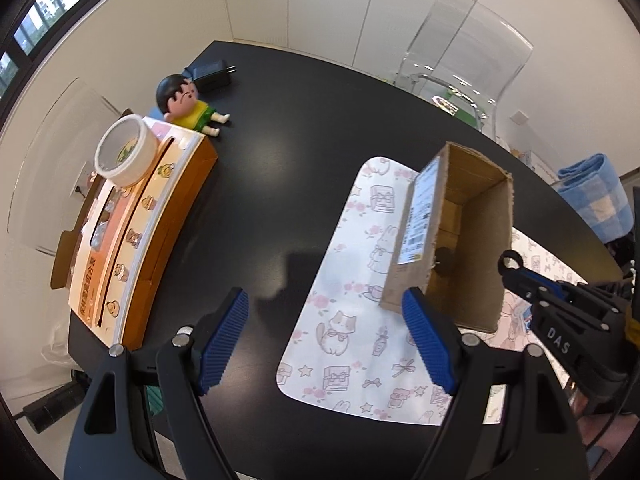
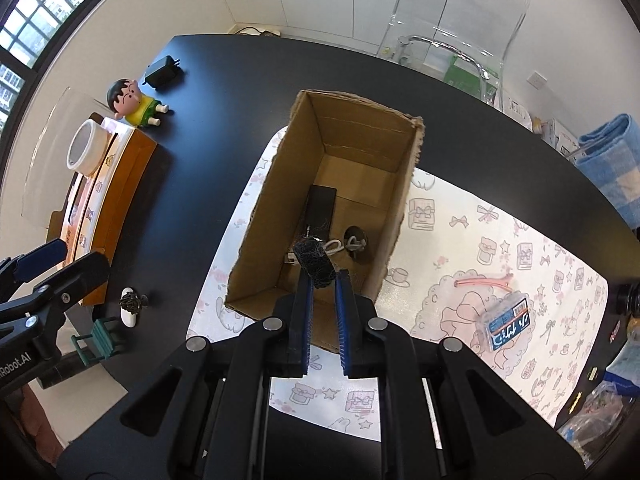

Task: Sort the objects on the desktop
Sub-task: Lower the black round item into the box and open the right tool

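Note:
An open cardboard box (image 2: pixel 264 200) stands on a patterned placemat (image 2: pixel 480 240). Inside it lie a black rectangular block (image 2: pixel 320 204) and a dark round piece with a white cord (image 2: pixel 354 240). My right gripper (image 2: pixel 324 276) hangs over the box's near end, shut on a small black fuzzy band (image 2: pixel 316 266). In the left wrist view the box (image 1: pixel 472 240) is on the right, and the right gripper (image 1: pixel 516 276) reaches in over its rim. My left gripper (image 1: pixel 326 300) is open and holds nothing, above the bare table and the mat's left edge (image 1: pixel 352 320).
On the left are an orange carton (image 1: pixel 140 240) with a tape roll (image 1: pixel 126 148) on it, a doll figurine (image 1: pixel 188 108) and a black charger (image 1: pixel 212 74). On the mat lie a pink hair clip (image 2: pixel 484 280) and a clear blue-labelled case (image 2: pixel 506 322). A small green toy chair (image 2: pixel 100 340) sits near the table's left edge.

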### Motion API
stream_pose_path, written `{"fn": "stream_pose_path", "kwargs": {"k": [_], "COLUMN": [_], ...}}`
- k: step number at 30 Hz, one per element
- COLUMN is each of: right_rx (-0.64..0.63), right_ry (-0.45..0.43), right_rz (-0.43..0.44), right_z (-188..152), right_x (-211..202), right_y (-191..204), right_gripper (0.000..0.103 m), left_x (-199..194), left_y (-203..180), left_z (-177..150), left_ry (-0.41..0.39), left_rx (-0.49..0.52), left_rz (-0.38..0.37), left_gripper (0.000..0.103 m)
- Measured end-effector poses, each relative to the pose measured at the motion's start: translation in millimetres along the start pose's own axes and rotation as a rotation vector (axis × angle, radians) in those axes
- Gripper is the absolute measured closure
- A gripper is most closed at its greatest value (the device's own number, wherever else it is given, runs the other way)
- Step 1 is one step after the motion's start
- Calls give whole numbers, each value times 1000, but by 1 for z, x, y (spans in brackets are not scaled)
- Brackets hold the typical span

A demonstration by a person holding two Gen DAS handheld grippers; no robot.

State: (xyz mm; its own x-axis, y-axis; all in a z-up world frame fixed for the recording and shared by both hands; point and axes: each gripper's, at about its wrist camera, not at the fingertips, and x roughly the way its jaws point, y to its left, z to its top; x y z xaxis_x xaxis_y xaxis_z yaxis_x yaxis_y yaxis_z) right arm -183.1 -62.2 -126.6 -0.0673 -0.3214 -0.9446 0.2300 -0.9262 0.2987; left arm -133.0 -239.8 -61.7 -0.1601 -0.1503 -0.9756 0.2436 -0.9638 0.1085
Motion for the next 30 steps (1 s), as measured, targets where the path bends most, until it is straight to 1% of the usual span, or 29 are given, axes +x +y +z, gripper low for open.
{"fn": "stream_pose_path", "kwargs": {"k": [8,11,18,19,20,22,24,25,26,30], "right_rx": [-23,-29,-22,-20,-17,-14,-15,-16,-16,-12], "right_ry": [9,9,18,20,17,4,-24,-39,-46,-34], "right_rz": [-15,-24,-15,-13,-17,-28,-34,-36,-40,-50], "right_z": [7,8,8,8,8,7,6,5,4,0], "right_x": [6,7,8,8,7,3,-3,-7,-10,-17], "right_y": [10,12,11,10,9,7,6,5,5,-1], "right_gripper": [92,92,91,86,78,23,6,2,0,0], "left_x": [-3,-3,-4,-4,-4,-5,-5,-6,-6,-8], "left_y": [18,19,13,12,10,8,6,5,3,-4], "left_z": [-3,-4,-5,-6,-6,-7,-7,-8,-8,-10], "left_ry": [-3,-3,-7,-7,-7,-7,-6,-7,-7,-6], "left_rx": [-39,-44,-46,-42,-38,-37,-38,-36,-34,-21], "left_rz": [7,4,-9,-8,-8,-7,-10,-11,-11,-13], "left_gripper": [25,25,25,25,25,25,25,25,25,25]}}
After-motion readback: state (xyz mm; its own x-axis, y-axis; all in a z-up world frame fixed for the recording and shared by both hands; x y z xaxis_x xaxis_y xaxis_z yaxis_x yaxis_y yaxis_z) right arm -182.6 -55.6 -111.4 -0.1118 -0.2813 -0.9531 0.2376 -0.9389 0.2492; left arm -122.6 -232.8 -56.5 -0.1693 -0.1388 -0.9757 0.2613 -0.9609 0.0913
